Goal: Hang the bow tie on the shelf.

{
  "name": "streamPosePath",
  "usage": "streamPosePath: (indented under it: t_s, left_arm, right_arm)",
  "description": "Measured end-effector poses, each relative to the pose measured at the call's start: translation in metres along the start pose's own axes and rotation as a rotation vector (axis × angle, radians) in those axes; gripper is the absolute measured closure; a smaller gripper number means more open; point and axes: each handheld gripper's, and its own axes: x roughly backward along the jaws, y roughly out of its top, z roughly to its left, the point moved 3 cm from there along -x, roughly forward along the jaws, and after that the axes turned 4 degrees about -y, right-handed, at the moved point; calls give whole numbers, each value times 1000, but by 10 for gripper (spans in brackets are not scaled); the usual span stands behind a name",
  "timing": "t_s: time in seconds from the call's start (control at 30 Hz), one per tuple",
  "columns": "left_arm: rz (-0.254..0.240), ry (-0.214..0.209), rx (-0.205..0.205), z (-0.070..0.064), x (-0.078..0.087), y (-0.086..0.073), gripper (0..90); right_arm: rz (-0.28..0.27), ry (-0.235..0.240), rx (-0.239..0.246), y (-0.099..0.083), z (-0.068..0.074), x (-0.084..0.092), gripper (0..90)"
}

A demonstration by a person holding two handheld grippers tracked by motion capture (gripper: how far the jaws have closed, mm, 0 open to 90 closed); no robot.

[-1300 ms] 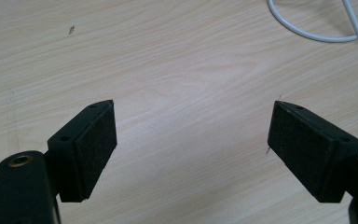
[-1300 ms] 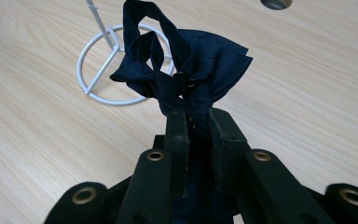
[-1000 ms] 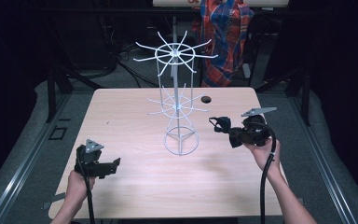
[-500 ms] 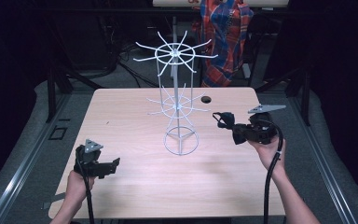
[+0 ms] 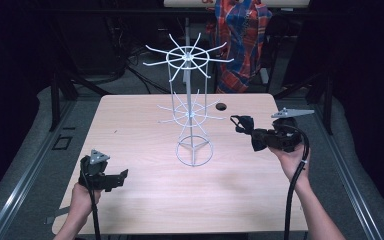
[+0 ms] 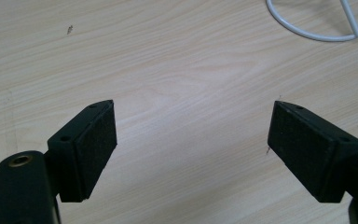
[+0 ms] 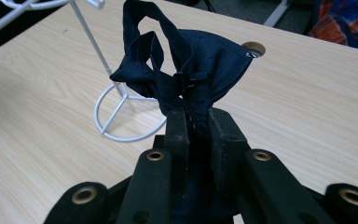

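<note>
- The right gripper (image 5: 244, 126) has its two black jaws clamped on a small dark navy cloth item with a loop of strap (image 7: 186, 74), a bow tie or little pouch by its look; the bunched cloth sticks out ahead of the jaws.
- The cloth hangs in the air above the pale wooden table (image 5: 130, 130), to the right of the white wire display rack with radiating hooks (image 5: 192, 112) and apart from it.
- The coming move likely turns on this: the rack lies to the gripper's left, its lower ring of hooks near the height of the cloth, and the strap loop (image 7: 142, 28) points toward those hooks.
- The right hand is much the nearer to the rack.
- The left gripper (image 6: 191, 140) rests low near the table's front left, jaws wide apart and holding nothing, well away from the rack's round base ring (image 6: 317, 28).
</note>
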Motion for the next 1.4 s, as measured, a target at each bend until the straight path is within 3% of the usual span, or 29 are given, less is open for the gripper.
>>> streamPosePath:
  t_s: [0.4, 0.73, 1.4]
  left_arm:
    - [3, 3, -3, 0, 0, 0, 158]
    - [4, 5, -4, 0, 1, 0, 158]
    - [4, 7, -2, 1, 1, -1, 158]
  right_arm:
    - [-39, 20, -6, 8, 2, 9, 786]
    - [-47, 43, 17, 14, 16, 7, 786]
    - [20, 53, 32, 12, 24, -19, 785]
